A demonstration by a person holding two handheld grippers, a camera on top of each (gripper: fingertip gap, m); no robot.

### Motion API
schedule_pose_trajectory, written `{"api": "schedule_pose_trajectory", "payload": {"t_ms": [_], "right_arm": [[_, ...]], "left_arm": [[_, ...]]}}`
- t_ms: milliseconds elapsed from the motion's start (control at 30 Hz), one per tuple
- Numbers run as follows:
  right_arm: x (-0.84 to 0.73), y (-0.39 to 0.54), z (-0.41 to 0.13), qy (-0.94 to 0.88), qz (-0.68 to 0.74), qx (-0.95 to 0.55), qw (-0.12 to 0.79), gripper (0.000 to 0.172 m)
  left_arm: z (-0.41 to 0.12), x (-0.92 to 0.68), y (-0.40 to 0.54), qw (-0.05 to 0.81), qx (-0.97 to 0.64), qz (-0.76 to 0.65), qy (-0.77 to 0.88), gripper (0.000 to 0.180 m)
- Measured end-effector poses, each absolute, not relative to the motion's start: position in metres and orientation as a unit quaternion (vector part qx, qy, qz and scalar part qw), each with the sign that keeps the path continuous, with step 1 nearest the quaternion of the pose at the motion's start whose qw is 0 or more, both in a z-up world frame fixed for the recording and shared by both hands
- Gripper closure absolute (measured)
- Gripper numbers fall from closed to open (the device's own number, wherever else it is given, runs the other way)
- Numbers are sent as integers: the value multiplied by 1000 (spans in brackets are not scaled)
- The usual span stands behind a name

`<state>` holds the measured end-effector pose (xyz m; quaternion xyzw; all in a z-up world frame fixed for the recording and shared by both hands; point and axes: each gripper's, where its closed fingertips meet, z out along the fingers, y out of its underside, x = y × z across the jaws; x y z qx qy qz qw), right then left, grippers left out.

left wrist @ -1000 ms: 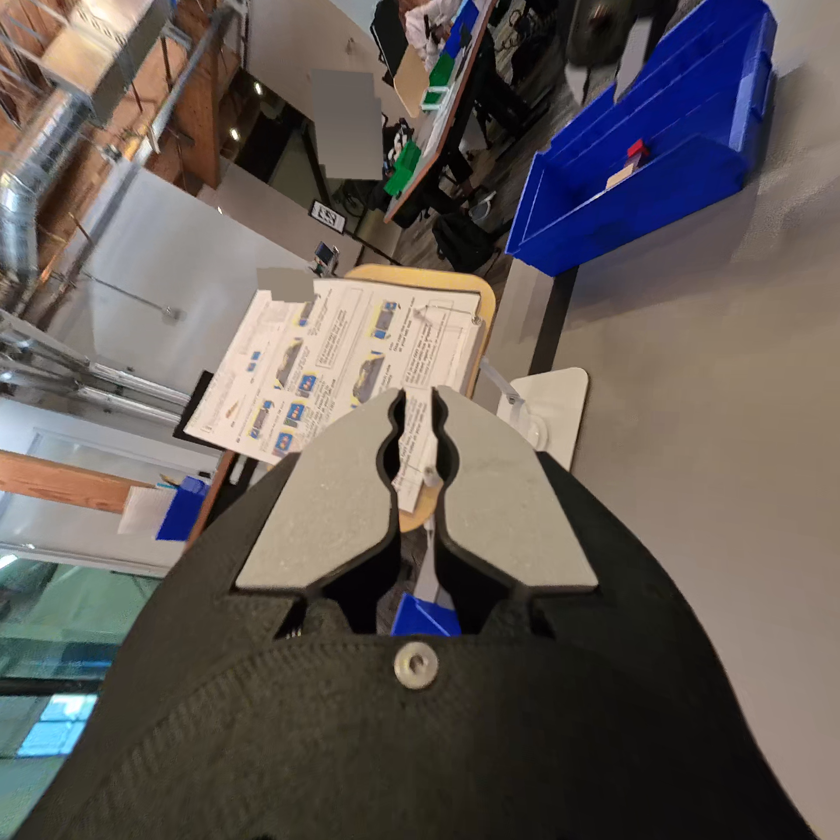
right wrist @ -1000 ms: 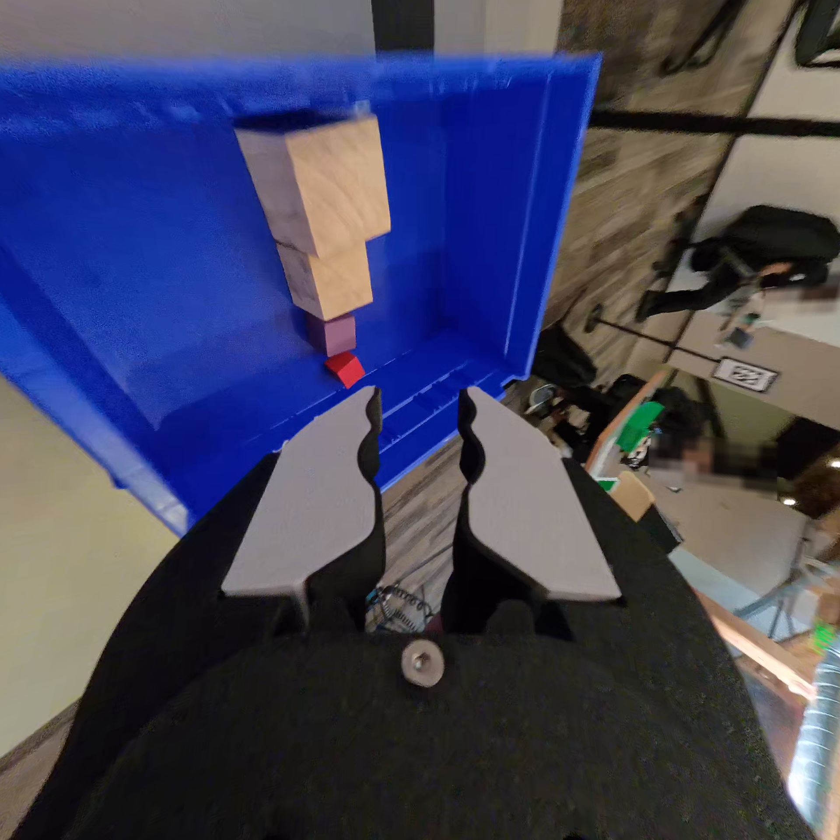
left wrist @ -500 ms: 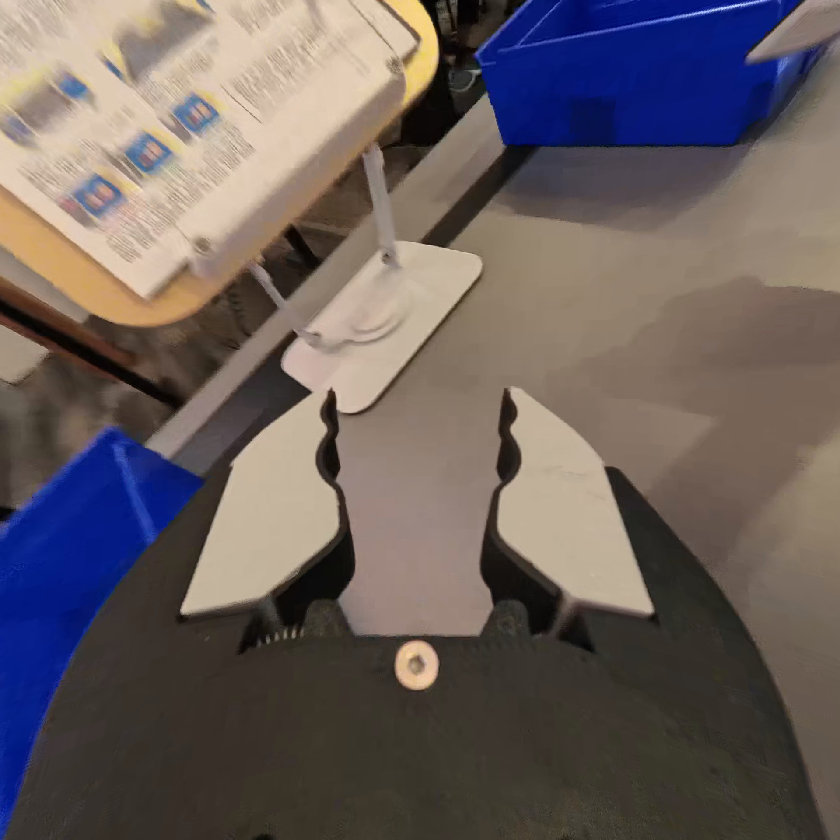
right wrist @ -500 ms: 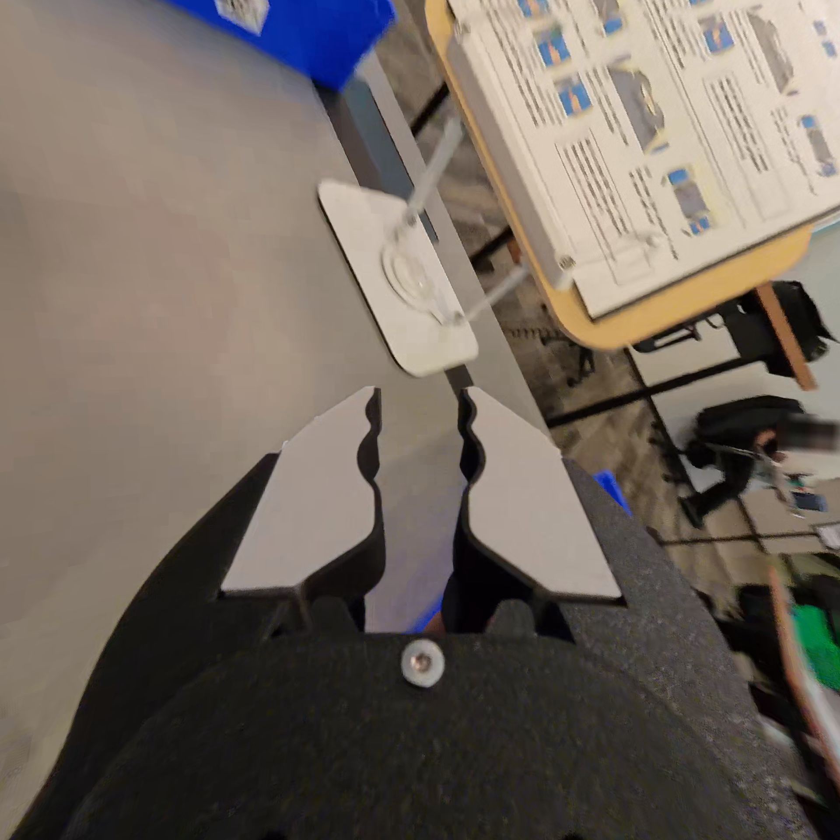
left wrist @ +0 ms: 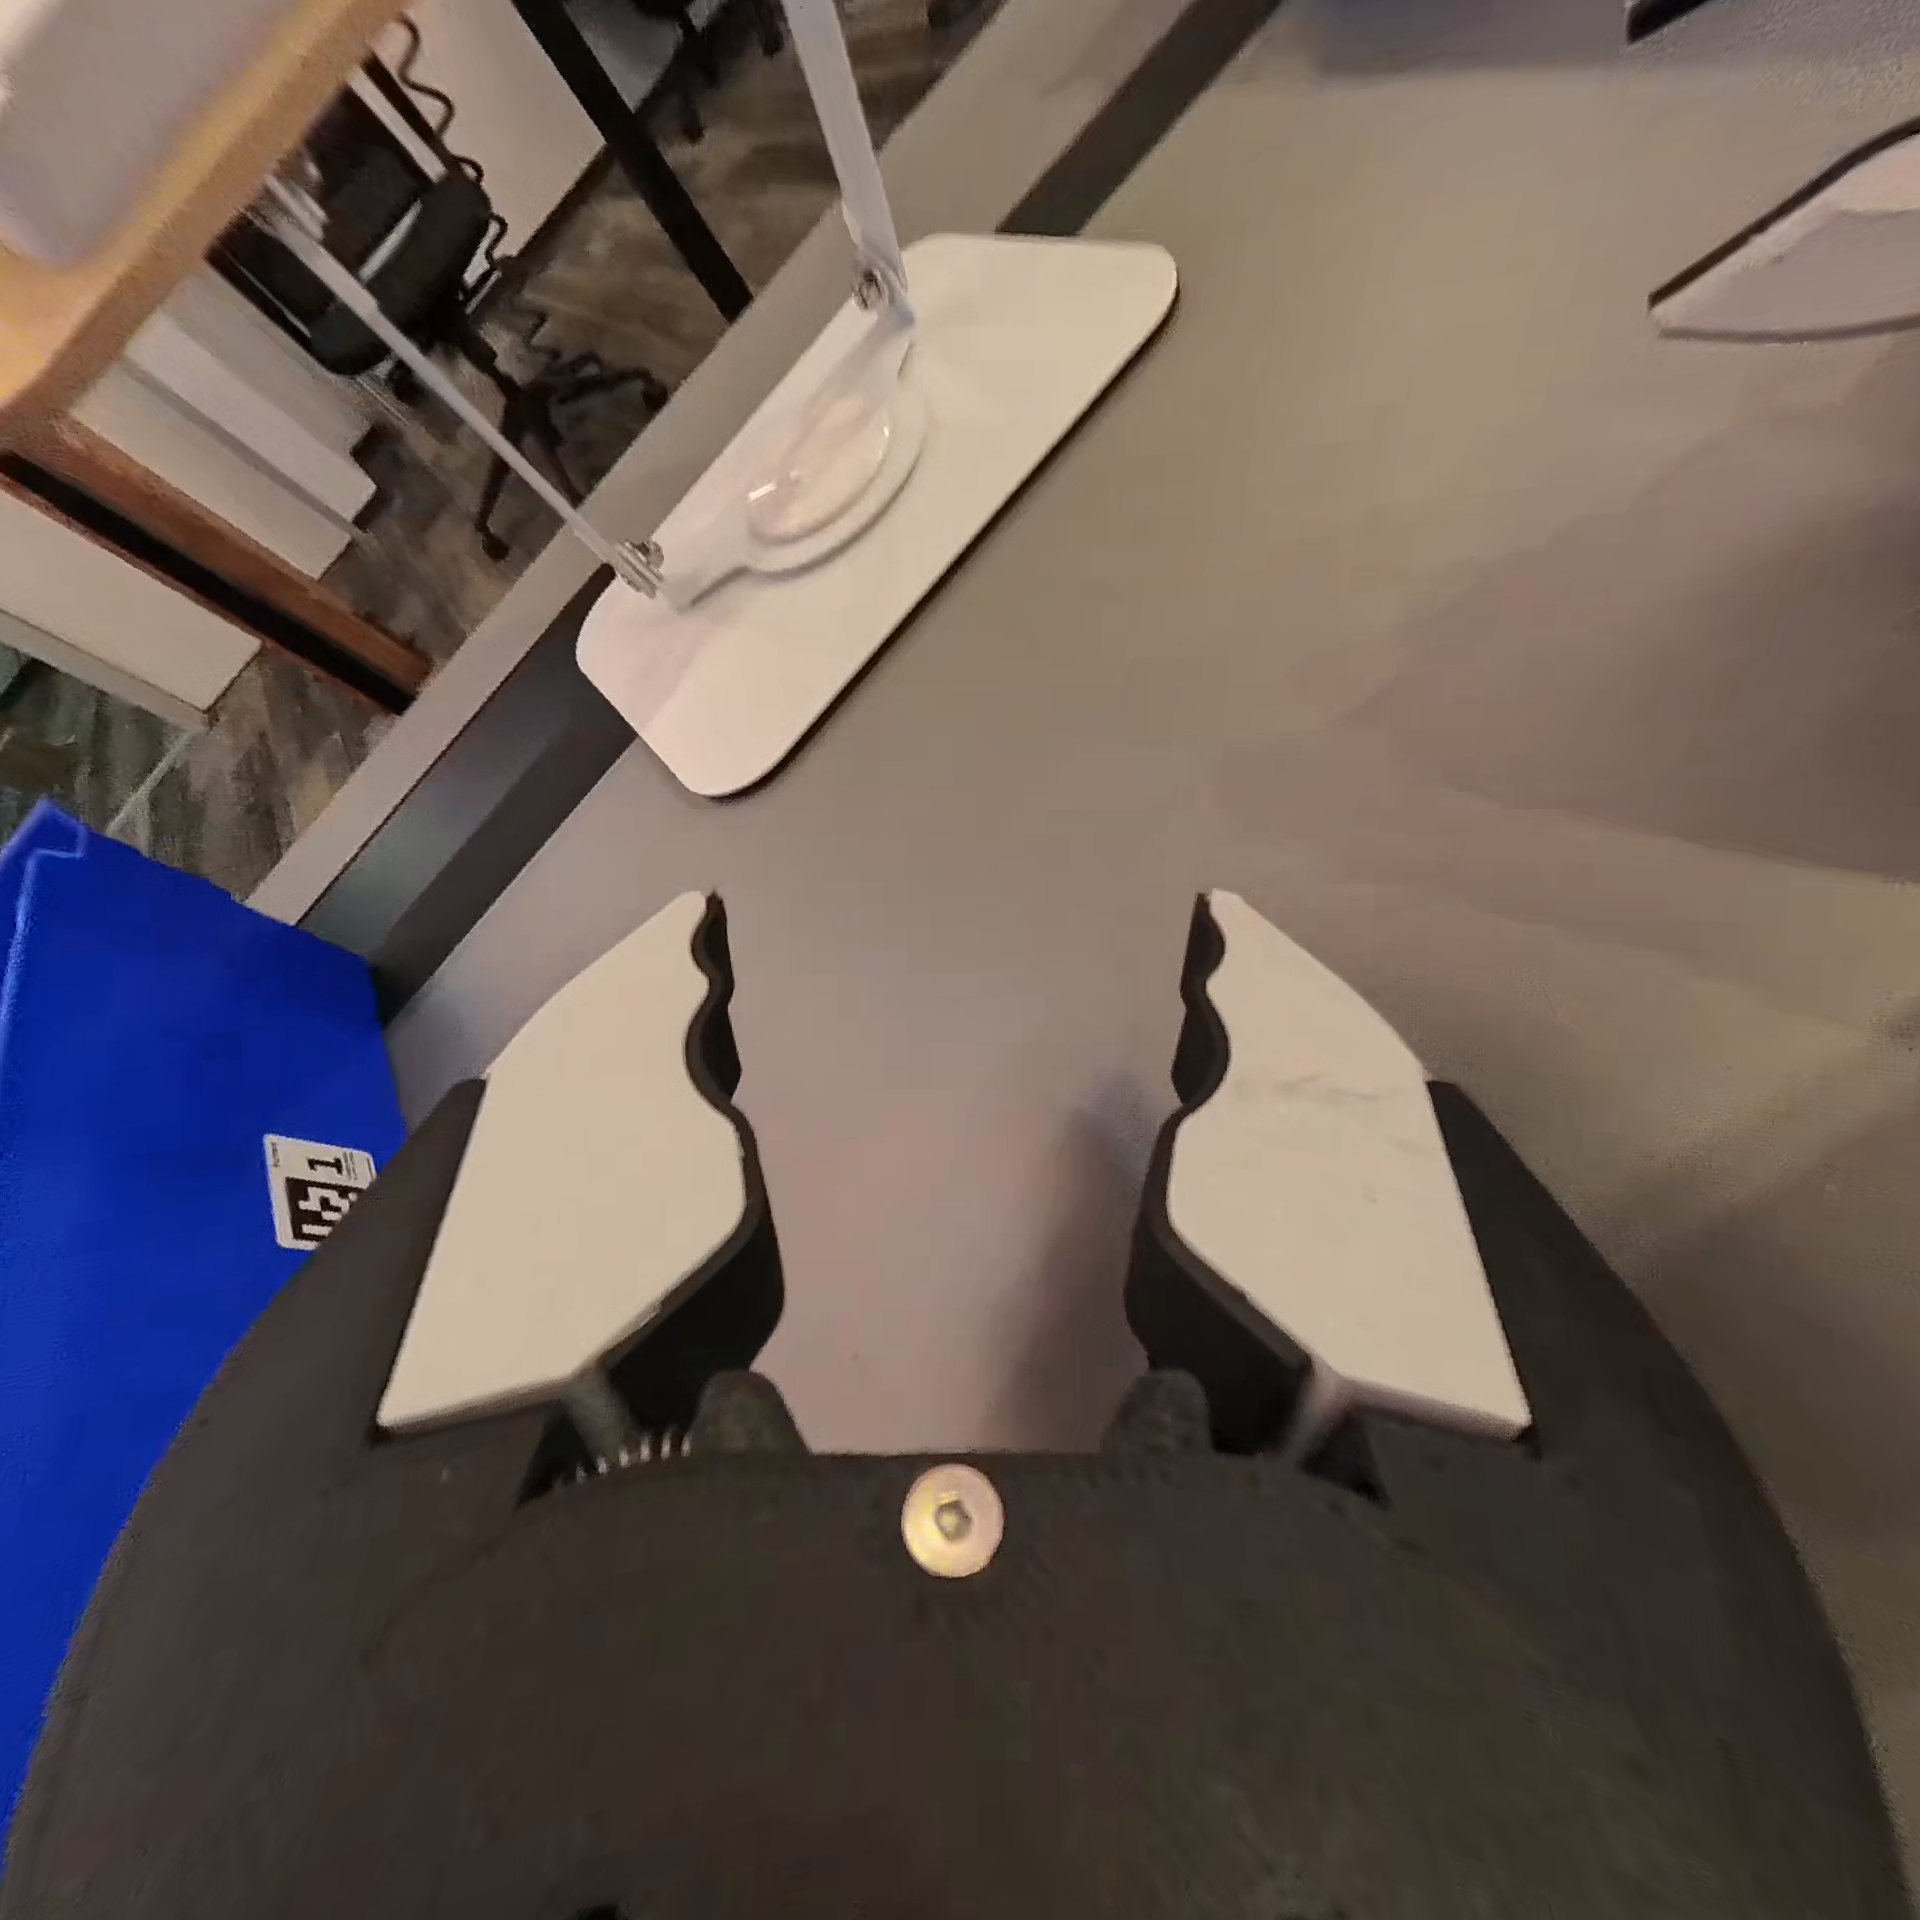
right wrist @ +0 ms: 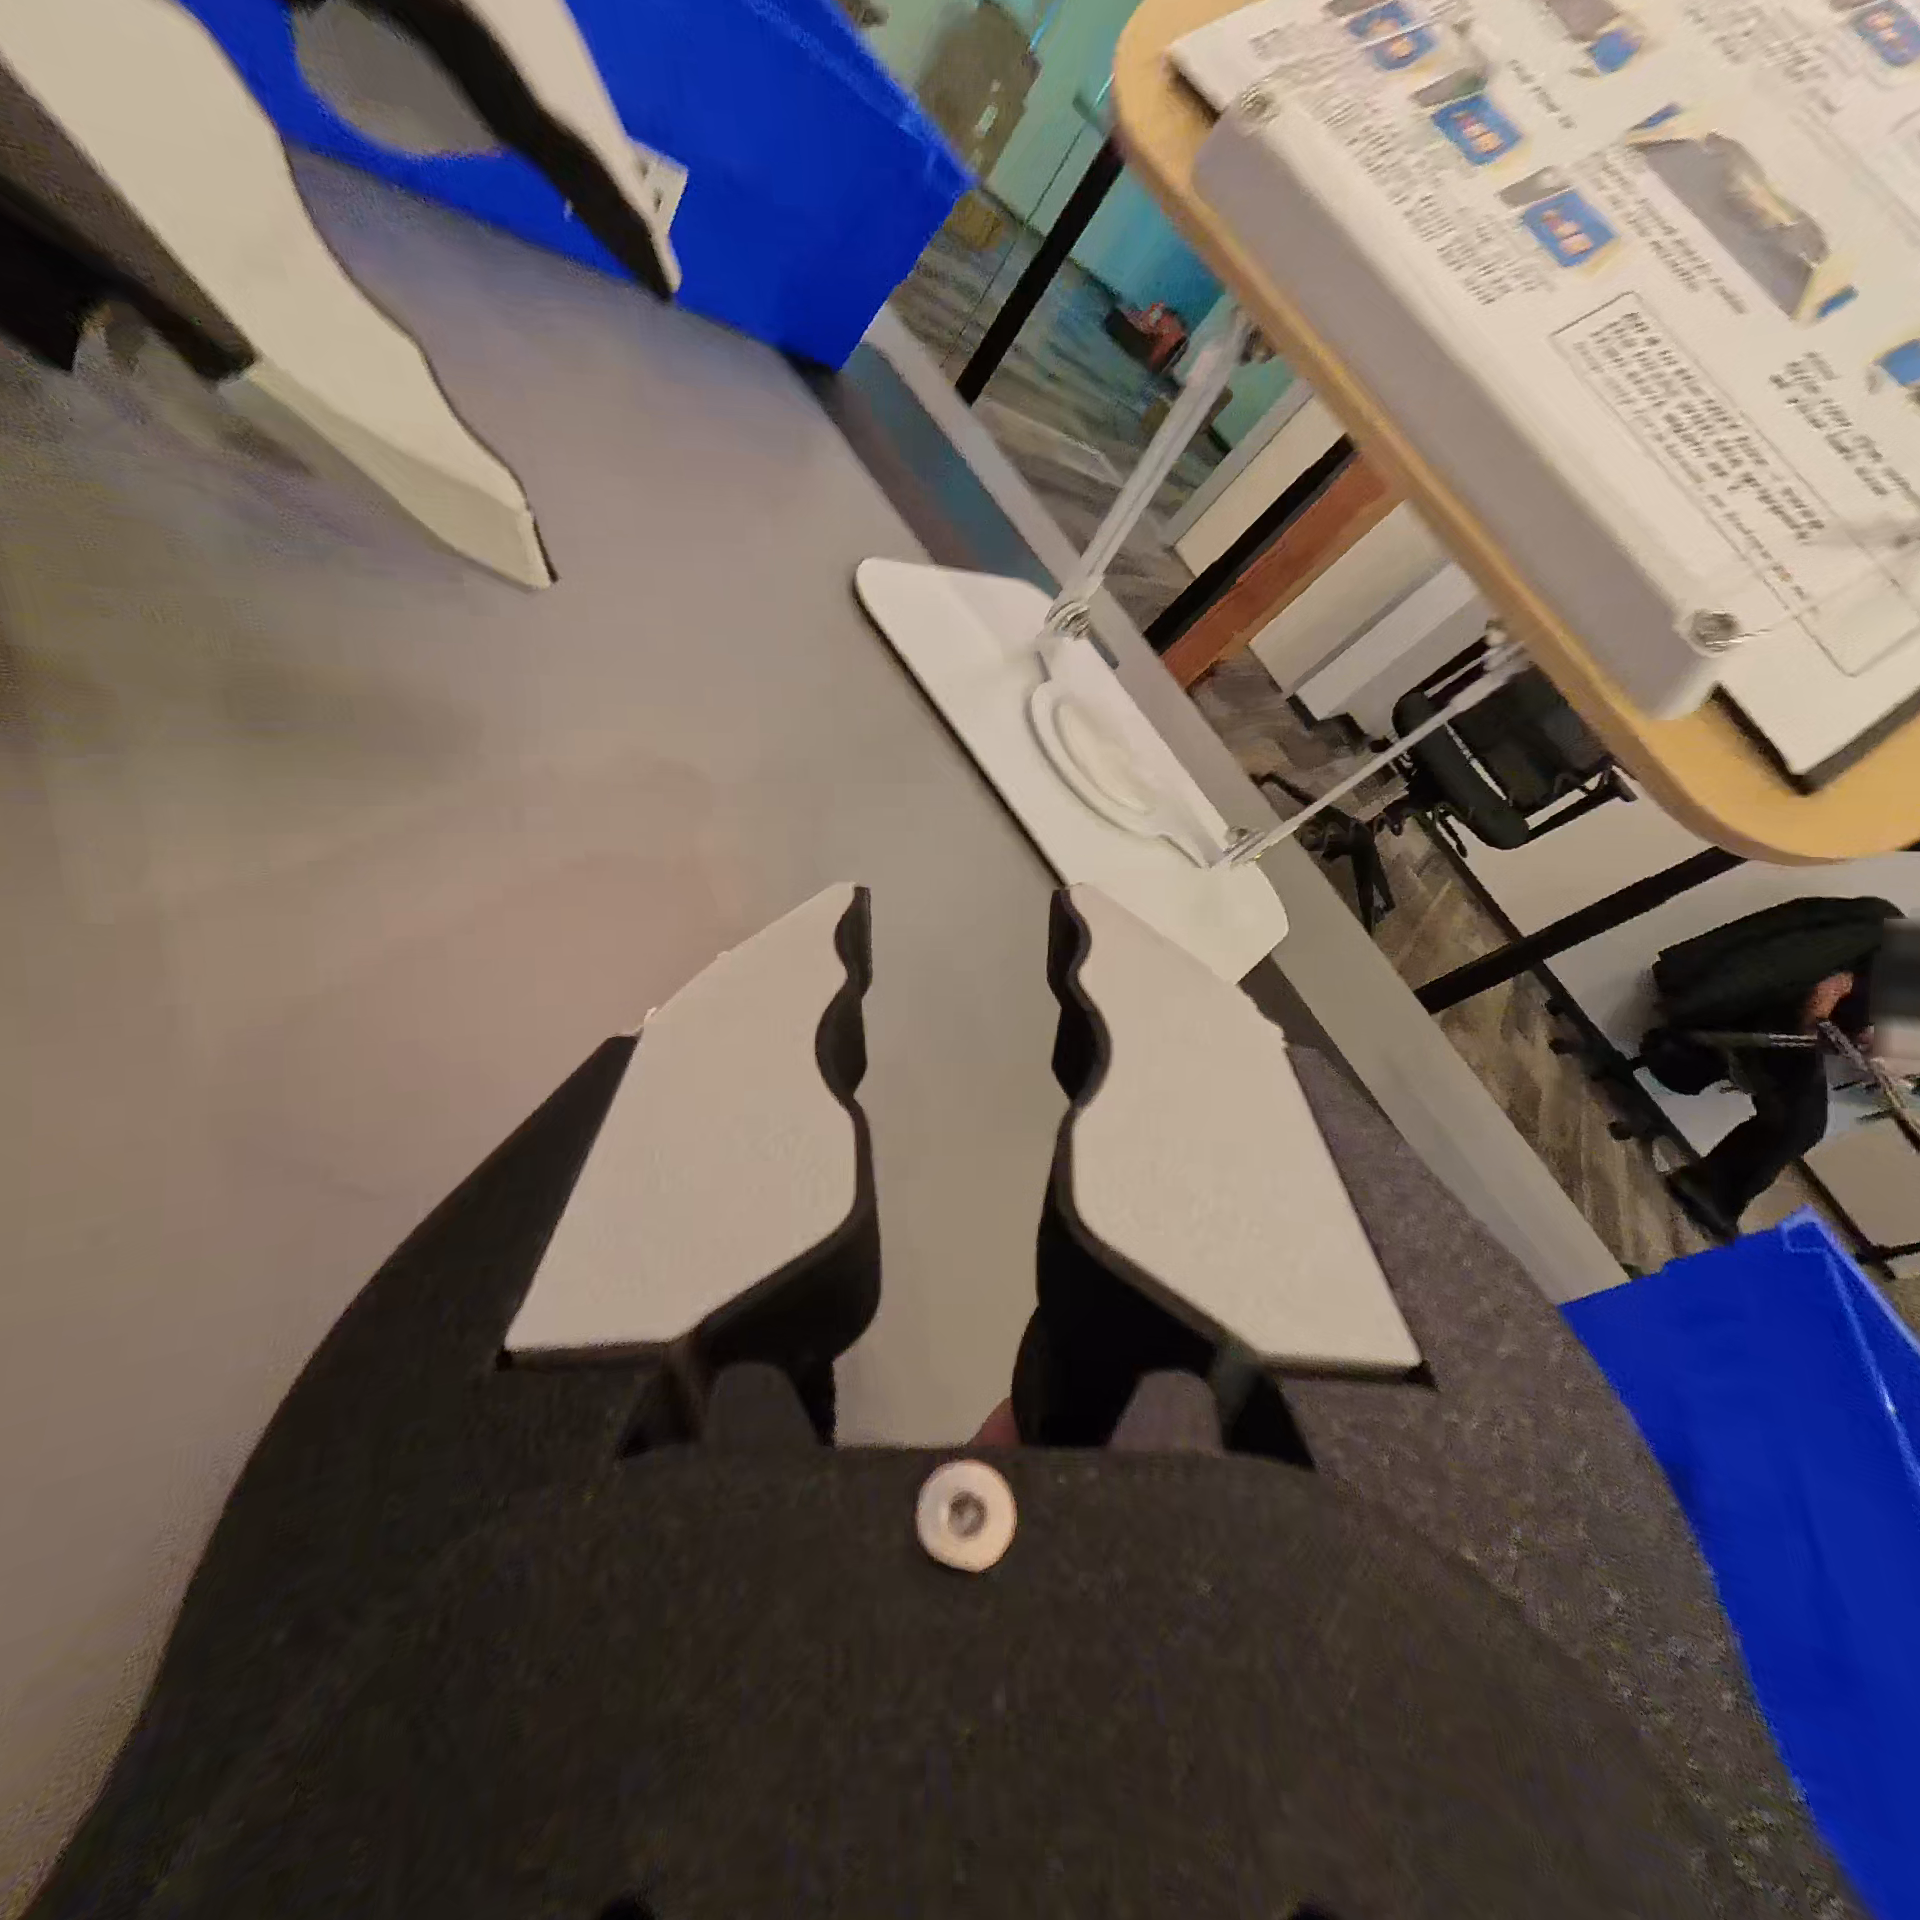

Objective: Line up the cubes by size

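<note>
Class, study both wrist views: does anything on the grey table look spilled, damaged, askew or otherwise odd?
Nothing stands out. The grey table is clean, the white stand base lies flat near its edge, and both claws, left and right, are open and hold nothing. No cubes show.

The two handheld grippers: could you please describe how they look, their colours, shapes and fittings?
Both the left gripper and the right gripper have rounded, textured black bodies, a silver hex bolt at the centre, and two flat pale-grey fingers with wavy black inner pads. A small spring shows at the left gripper's base.
</note>
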<state>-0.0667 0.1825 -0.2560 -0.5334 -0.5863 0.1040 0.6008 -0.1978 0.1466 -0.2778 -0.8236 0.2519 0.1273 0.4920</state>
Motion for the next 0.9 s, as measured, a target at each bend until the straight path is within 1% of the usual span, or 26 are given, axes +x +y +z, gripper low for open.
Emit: {"api": "schedule_pose_trajectory", "payload": {"t_ms": [33, 100, 233, 433, 500, 667, 700, 767, 833, 900], "right_arm": [[-67, 183, -264, -596, 95, -534, 592, 139], [-68, 185, -273, -615, 71, -524, 585, 137], [-69, 185, -275, -623, 68, -513, 586, 135], [-70, 180, -279, -640, 55, -495, 585, 132], [-70, 180, -280, -641, 53, -494, 585, 132], [-69, 183, -279, -639, 53, -495, 587, 132], [-69, 182, -280, -642, 51, -492, 586, 132], [-70, 181, -282, -647, 46, -488, 584, 132], [-70, 180, -282, -650, 44, -486, 583, 132], [-70, 181, -282, -648, 46, -487, 584, 132]], "left_arm": [[-282, -199, 147, 484, -828, 131, 250, 95], [-283, -202, 147, 486, -828, 135, 246, 95], [-283, -209, 149, 483, -831, 146, 233, 95], [-279, -212, 149, 491, -822, 166, 237, 103], [-269, -215, 148, 506, -808, 182, 238, 111], [-210, -249, 136, 577, -745, 279, 183, 112], [-199, -262, 131, 584, -736, 301, 162, 111], [-186, -291, 121, 588, -727, 335, 116, 103], [-186, -321, 113, 574, -736, 350, 75, 96], [-194, -346, 107, 554, -753, 351, 42, 94]]}}
